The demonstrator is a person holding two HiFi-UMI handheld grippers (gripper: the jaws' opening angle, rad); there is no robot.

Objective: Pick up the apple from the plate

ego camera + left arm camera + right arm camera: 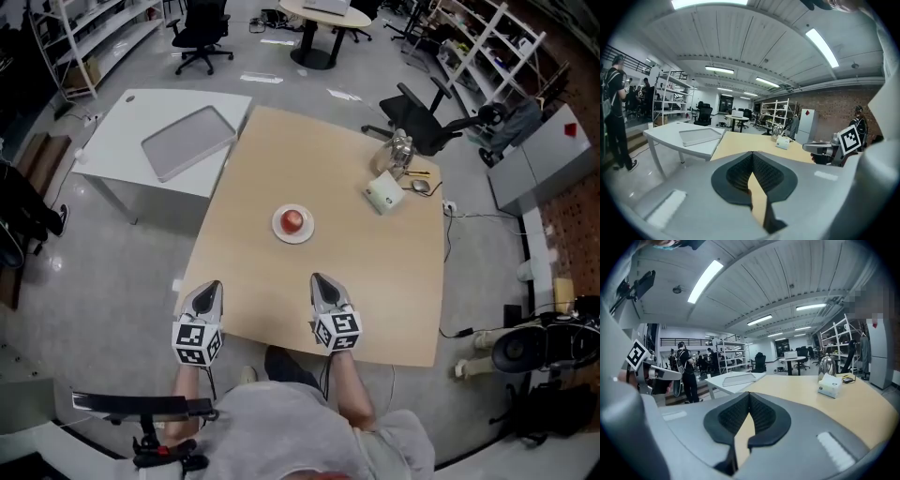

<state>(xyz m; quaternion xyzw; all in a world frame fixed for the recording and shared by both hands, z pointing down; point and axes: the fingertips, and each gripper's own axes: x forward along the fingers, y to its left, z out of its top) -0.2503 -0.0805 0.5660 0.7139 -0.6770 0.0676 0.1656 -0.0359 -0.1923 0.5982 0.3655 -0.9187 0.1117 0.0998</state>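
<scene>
A red apple point(293, 220) sits on a small white plate point(279, 231) in the middle of the light wooden table point(384, 281). My left gripper point(210, 285) hovers at the table's near-left edge, its jaws shut with nothing between them. My right gripper point(320, 278) is over the near edge, a little right of the plate and well short of it, also shut and empty. Neither gripper view shows the apple. In the left gripper view the fingertips point(752, 153) meet, and the right gripper point(828, 149) shows at the right. The right gripper view shows closed fingertips point(749, 393).
At the table's far right stand a white box point(384, 195) and a metal kettle point(401, 148). A white table point(112, 141) bearing a grey tray point(187, 141) adjoins the far left. A black office chair point(422, 120) stands behind. People stand at the left point(686, 366).
</scene>
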